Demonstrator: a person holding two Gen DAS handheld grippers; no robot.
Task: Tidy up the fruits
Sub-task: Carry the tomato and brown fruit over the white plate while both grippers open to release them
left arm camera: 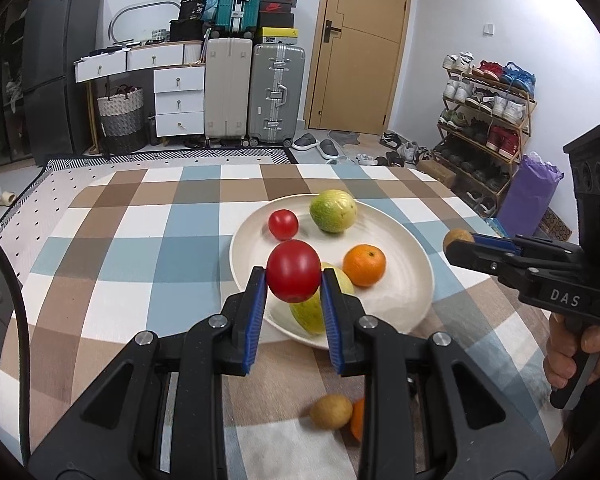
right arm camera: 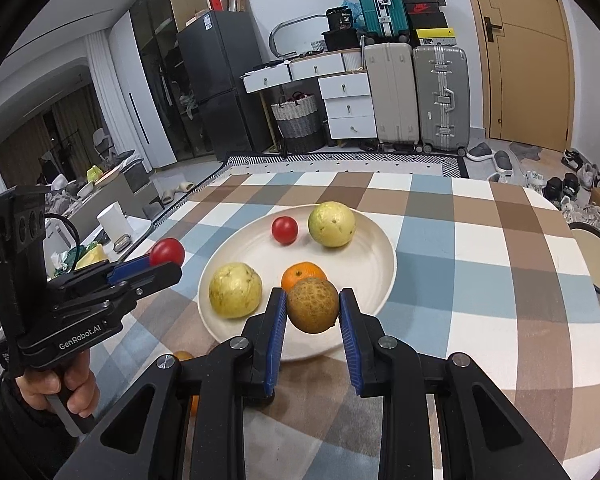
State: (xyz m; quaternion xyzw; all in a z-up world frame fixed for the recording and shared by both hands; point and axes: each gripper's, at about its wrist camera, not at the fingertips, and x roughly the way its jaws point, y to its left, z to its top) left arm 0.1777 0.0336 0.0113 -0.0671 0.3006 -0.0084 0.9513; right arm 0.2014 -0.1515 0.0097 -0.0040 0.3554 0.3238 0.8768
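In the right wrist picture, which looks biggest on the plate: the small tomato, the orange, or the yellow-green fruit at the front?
1. Front yellow-green fruit, also nearest the camera.
2. Orange, partly hidden, so less sure.
3. Small tomato, farthest back.

Your left gripper (left arm camera: 293, 280): black body, blue pads, red tomato (left arm camera: 293, 271) between them. Your right gripper (right arm camera: 313, 304): same black and blue, brown kiwi (right arm camera: 313, 305) between pads. Plate (left arm camera: 400, 300) cream-white. On plate you have small red tomato (left arm camera: 283, 224), orange mandarin (left arm camera: 364, 265), two yellow-green guavas, one at far rim (left arm camera: 333, 211), one at near rim (right arm camera: 235, 289). Tablecloth (left arm camera: 140, 256) checked: blue, brown, beige, white squares. At near table edge, second brown kiwi (left arm camera: 331, 411), beside it orange fruit (left arm camera: 357, 418).
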